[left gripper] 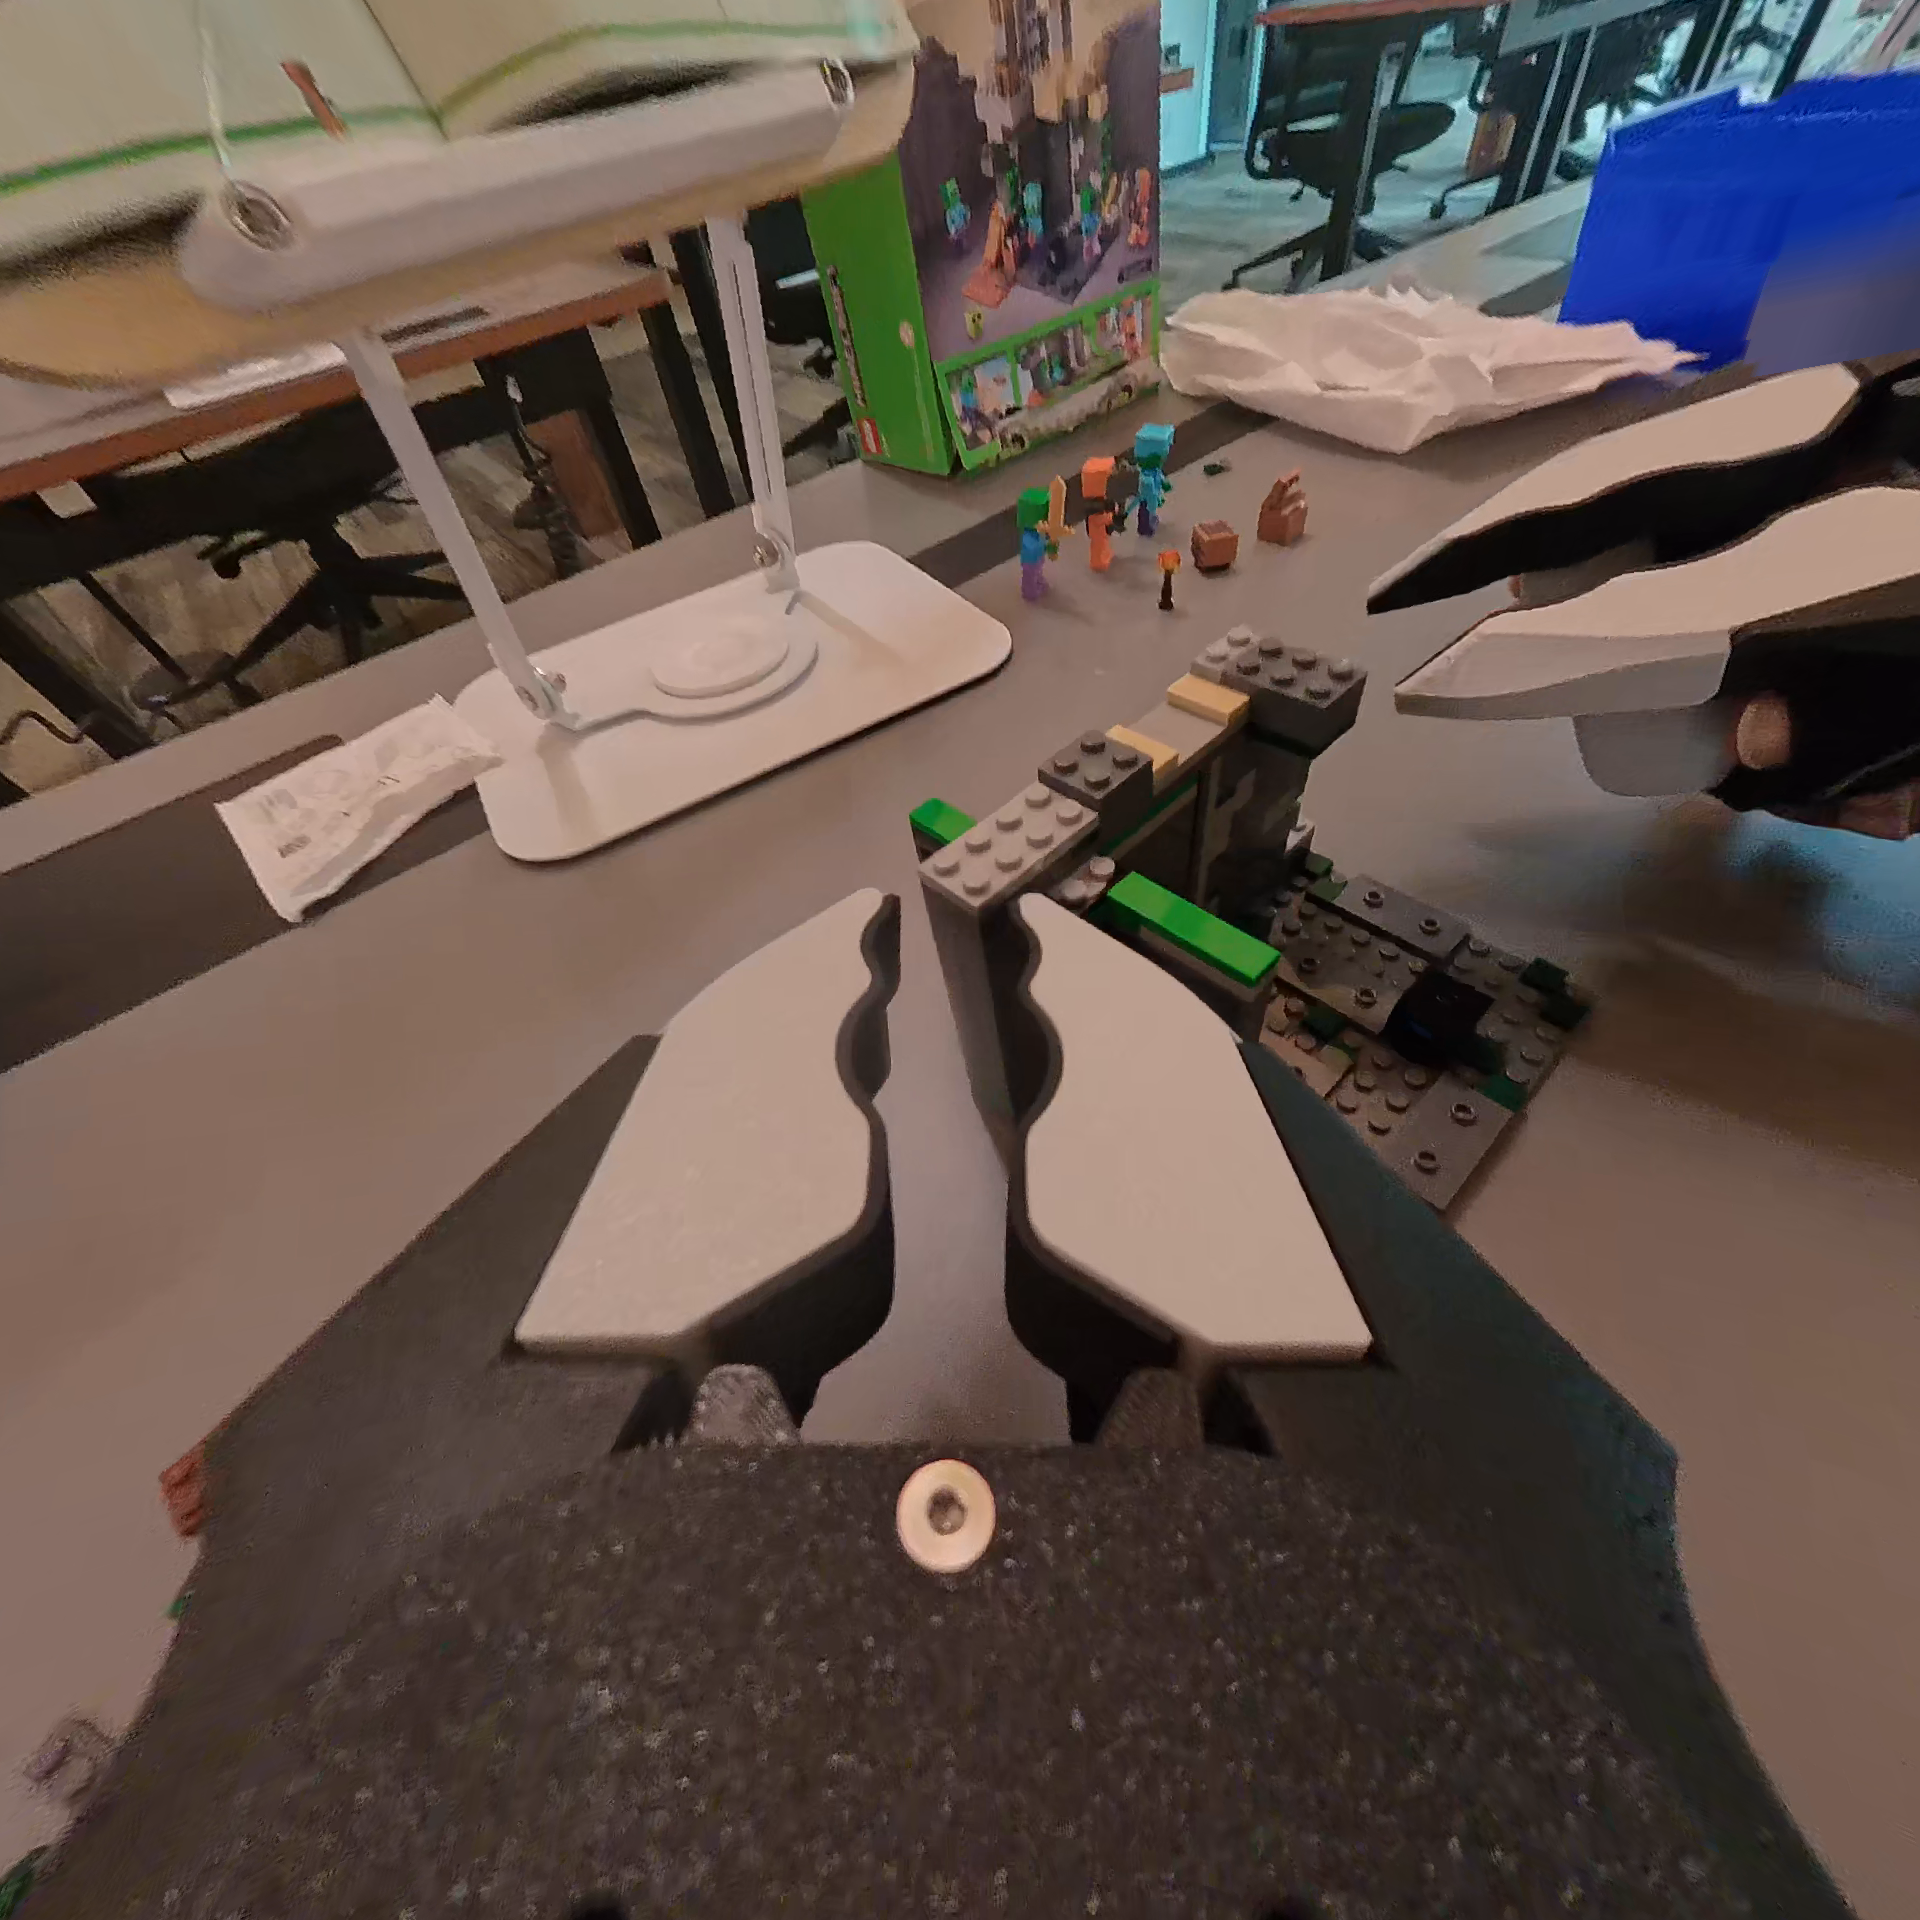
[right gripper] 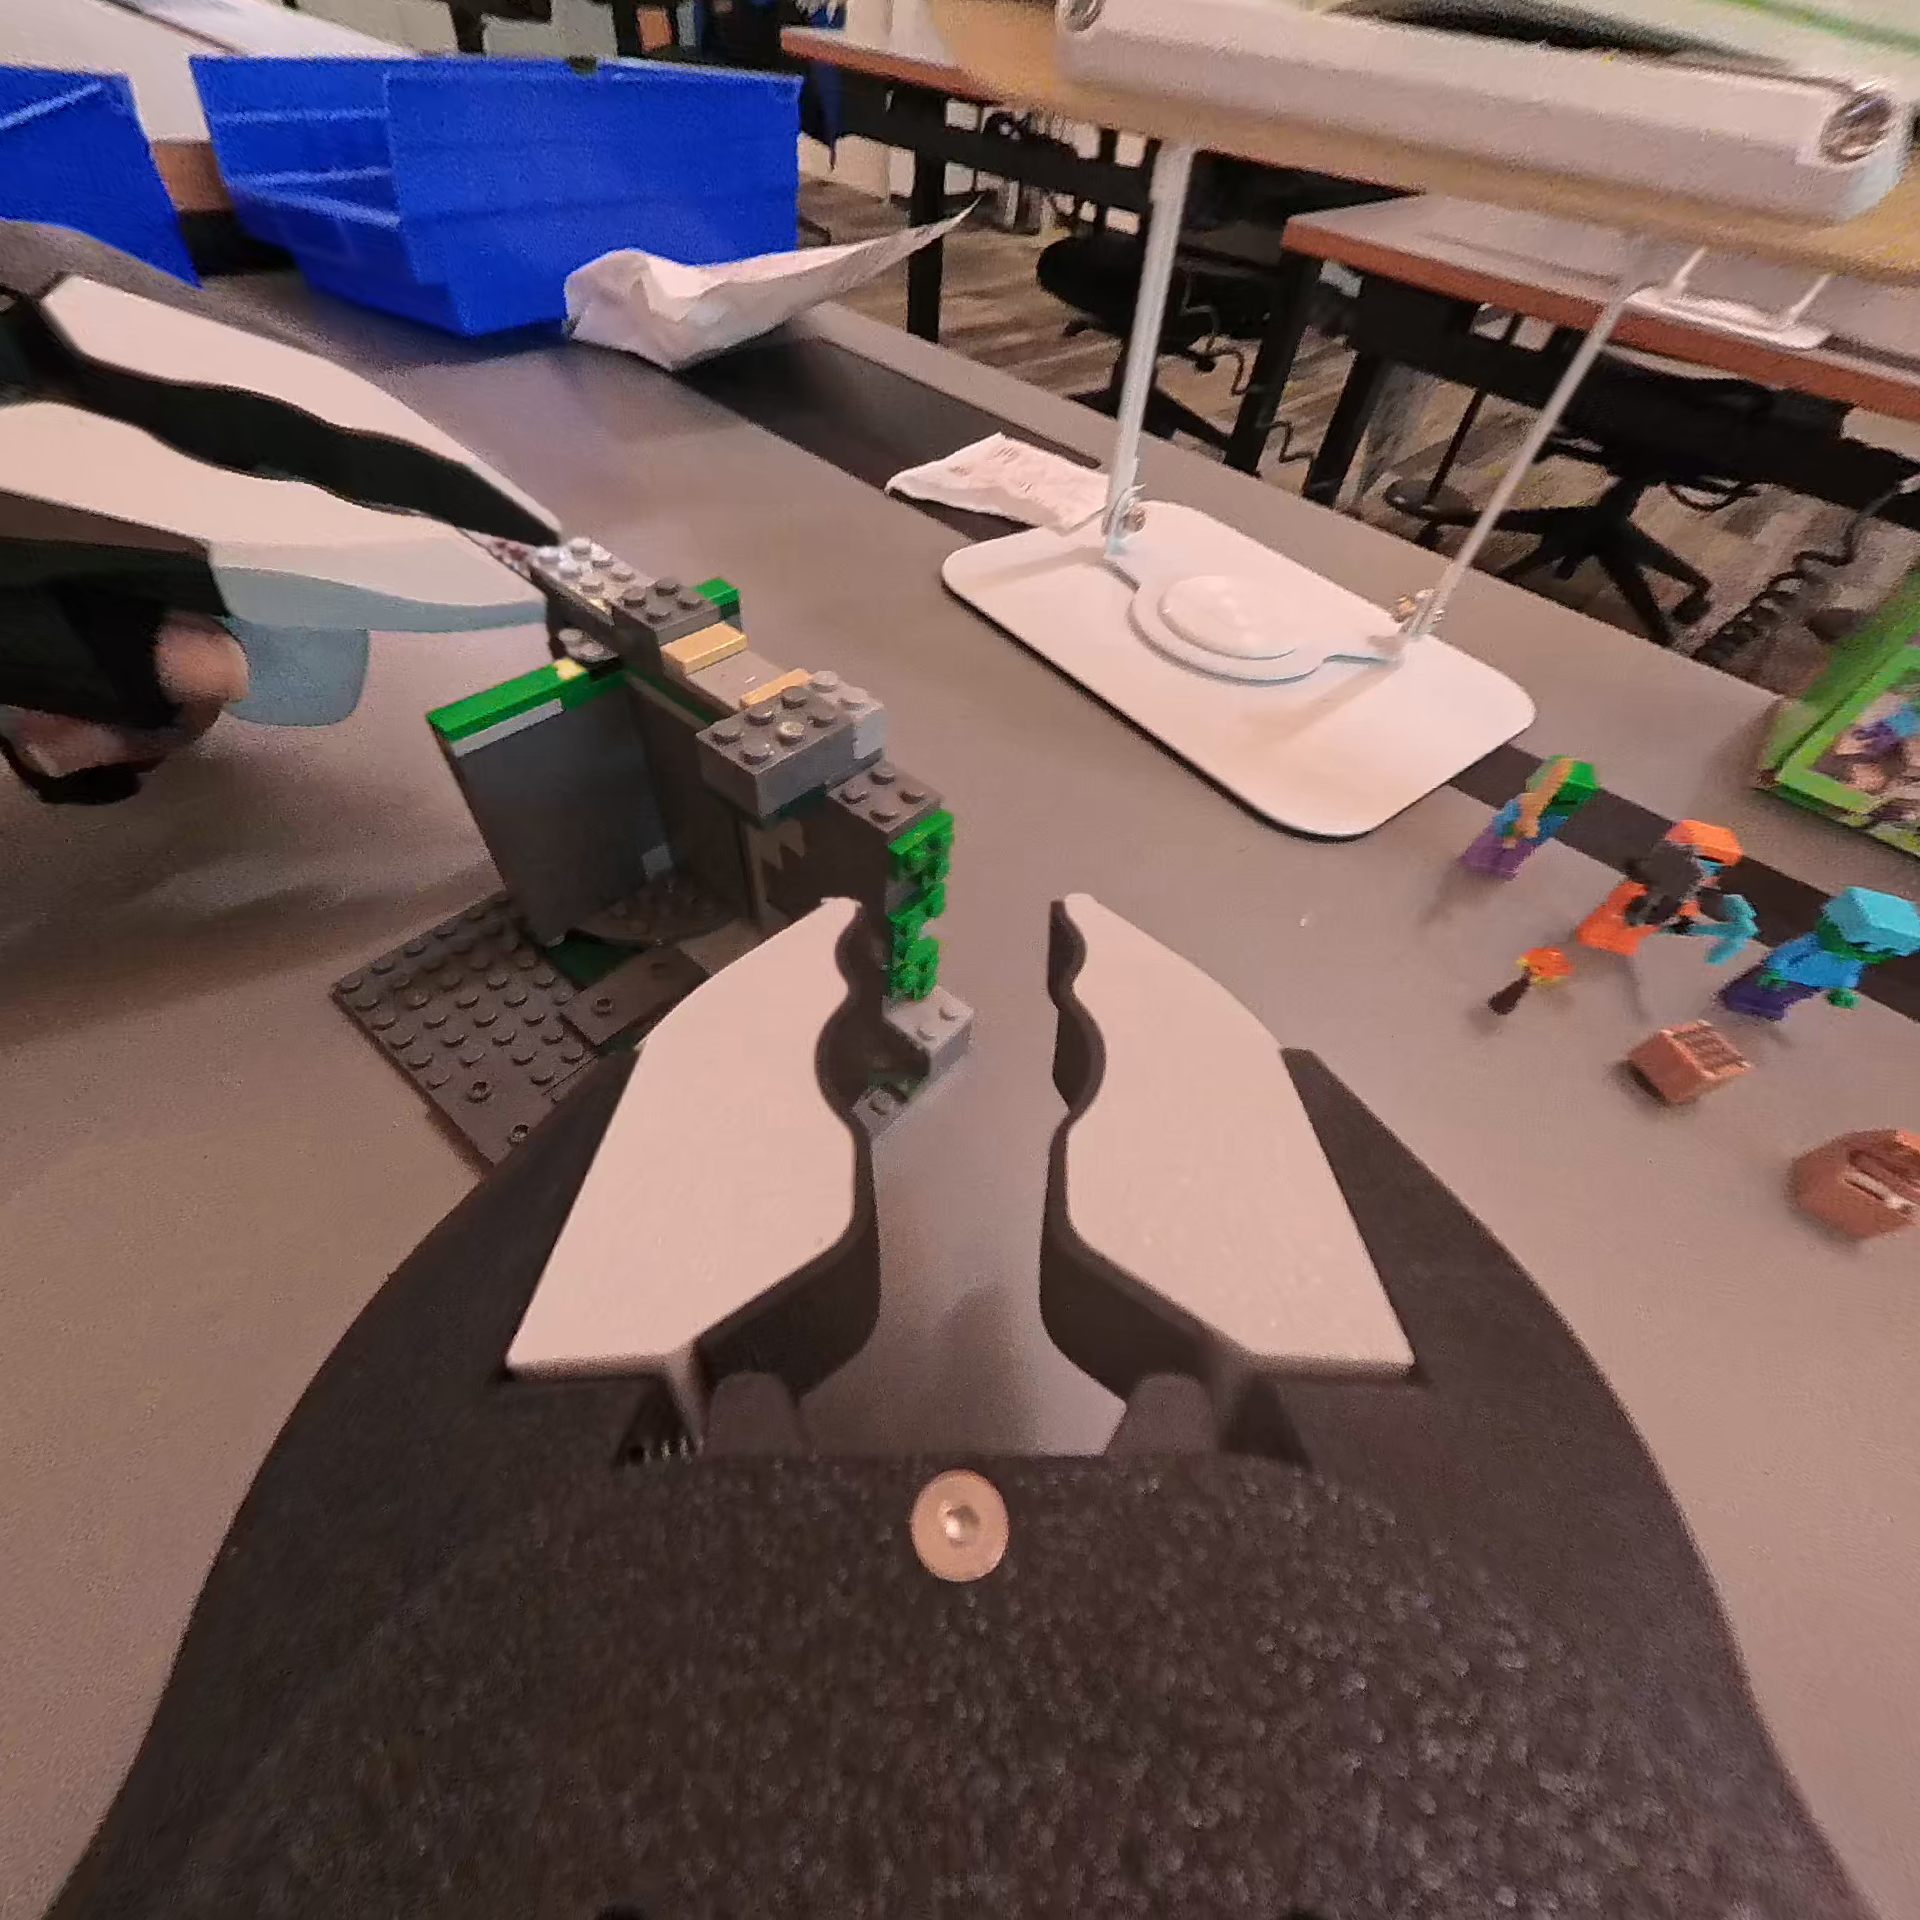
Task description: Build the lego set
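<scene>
The lego build (left gripper: pixel 1278 675) is a grey wall with green trim on a dark baseplate (left gripper: pixel 1382 1039); it also shows in the right wrist view (right gripper: pixel 790 738). My left gripper (left gripper: pixel 958 914) is closed around the near end of the wall, on its tall grey panel (left gripper: pixel 961 997). From the right wrist view, the left gripper (right gripper: pixel 545 571) pinches the wall's top end. My right gripper (right gripper: pixel 956 914) is open and empty, just right of the build's green vine column (right gripper: pixel 920 904). Seen from the left, the right gripper (left gripper: pixel 1387 649) hovers beside the top dark brick.
Three minifigures (right gripper: pixel 1662 883), a torch (right gripper: pixel 1532 971) and two brown pieces (right gripper: pixel 1688 1060) stand on the grey table. A white stand (right gripper: pixel 1247 665) holds a booklet overhead. The green set box (left gripper: pixel 997 260), crumpled white paper (left gripper: pixel 1403 353), a small bag (left gripper: pixel 343 800) and blue bins (right gripper: pixel 488 177) lie behind.
</scene>
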Tool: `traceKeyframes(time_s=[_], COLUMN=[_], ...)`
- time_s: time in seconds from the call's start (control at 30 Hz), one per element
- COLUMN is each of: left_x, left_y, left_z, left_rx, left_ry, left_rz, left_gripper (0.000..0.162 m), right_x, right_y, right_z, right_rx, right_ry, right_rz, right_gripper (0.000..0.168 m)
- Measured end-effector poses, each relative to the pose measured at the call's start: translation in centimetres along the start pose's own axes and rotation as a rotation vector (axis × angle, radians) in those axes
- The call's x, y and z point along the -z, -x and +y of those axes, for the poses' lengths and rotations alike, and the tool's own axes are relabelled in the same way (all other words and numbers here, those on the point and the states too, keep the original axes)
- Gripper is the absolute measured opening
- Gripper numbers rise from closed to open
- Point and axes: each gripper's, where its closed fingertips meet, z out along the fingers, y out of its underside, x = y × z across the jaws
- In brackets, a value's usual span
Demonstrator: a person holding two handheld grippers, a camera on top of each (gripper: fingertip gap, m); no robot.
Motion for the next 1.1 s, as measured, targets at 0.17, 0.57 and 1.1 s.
traceKeyframes(time_s=[0.17,0.57,1.1], left_x=[0.4,1.1,1.1], left_y=[0.8,1.1,4.6], left_z=[-0.6,-2.0,-8.4], left_rx=[0.01,-0.004,0.084], left_ry=[-0.026,-0.101,-0.241], left_rz=[-0.043,-0.082,-0.247], left_gripper=[0.015,0.011,0.0], right_x=[0.5,0.7,0.5], right_y=[-0.6,-0.6,-7.3], right_z=[0.2,0.1,-12.3], right_rx=[-0.03,-0.016,-0.021], right_ry=[-0.001,-0.021,-0.3], right_rz=[0.015,0.025,0.29], right_gripper=[0.031,0.026,0.0])
